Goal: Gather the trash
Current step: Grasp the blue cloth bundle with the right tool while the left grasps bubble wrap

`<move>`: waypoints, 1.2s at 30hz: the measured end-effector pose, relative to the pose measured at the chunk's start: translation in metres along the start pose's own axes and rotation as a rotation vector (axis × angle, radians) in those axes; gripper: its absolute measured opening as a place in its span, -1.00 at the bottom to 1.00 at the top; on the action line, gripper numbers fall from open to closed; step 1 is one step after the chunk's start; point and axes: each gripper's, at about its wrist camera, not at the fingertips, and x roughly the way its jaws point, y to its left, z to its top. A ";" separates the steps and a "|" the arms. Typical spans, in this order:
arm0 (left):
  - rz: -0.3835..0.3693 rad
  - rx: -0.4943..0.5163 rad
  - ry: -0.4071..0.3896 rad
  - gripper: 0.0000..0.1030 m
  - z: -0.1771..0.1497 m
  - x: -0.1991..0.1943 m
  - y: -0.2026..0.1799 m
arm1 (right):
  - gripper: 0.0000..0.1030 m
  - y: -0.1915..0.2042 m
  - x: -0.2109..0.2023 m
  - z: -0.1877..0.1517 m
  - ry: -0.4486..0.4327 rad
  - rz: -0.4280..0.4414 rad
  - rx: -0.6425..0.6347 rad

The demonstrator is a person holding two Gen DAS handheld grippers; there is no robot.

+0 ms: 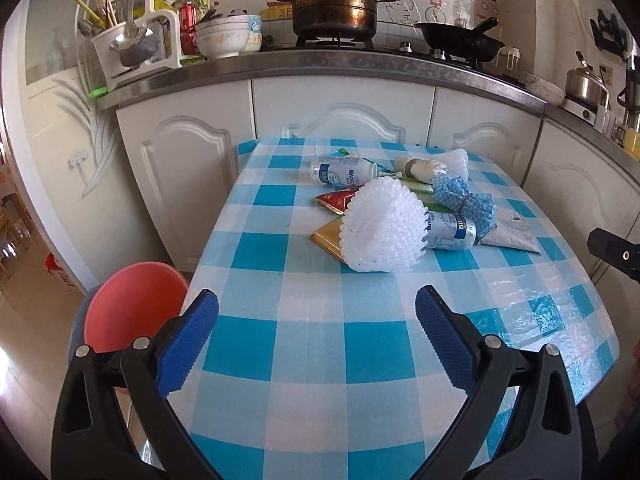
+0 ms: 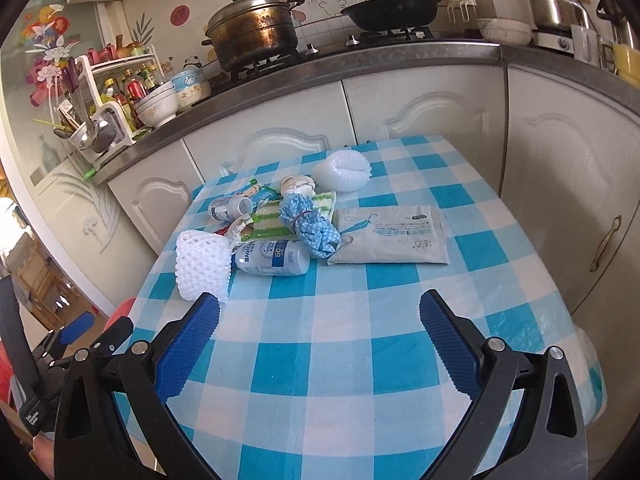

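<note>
A pile of trash lies on the blue-checked table (image 1: 304,344): a white foam fruit net (image 1: 384,226), two small white-and-blue bottles (image 1: 450,232) (image 1: 344,171), a blue dotted wrapper tied in a bundle (image 1: 466,198), a red packet (image 1: 336,200), a gold packet (image 1: 326,236) and a grey pouch (image 2: 394,234). A second foam net (image 2: 342,170) lies at the back. My left gripper (image 1: 316,306) is open and empty, hovering short of the pile. My right gripper (image 2: 320,308) is open and empty, also short of the pile. A pink bin (image 1: 132,304) stands at the table's left.
White kitchen cabinets (image 1: 340,112) stand right behind the table, with a counter carrying a big pot (image 1: 334,4), a black wok (image 1: 460,40), bowls (image 1: 222,36) and a utensil rack (image 1: 128,32). The left gripper's body shows at the left edge of the right wrist view (image 2: 76,332).
</note>
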 end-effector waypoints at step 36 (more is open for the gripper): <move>-0.227 0.053 0.041 -0.33 0.030 0.095 -0.039 | -0.21 -0.013 0.151 0.045 0.136 0.146 0.052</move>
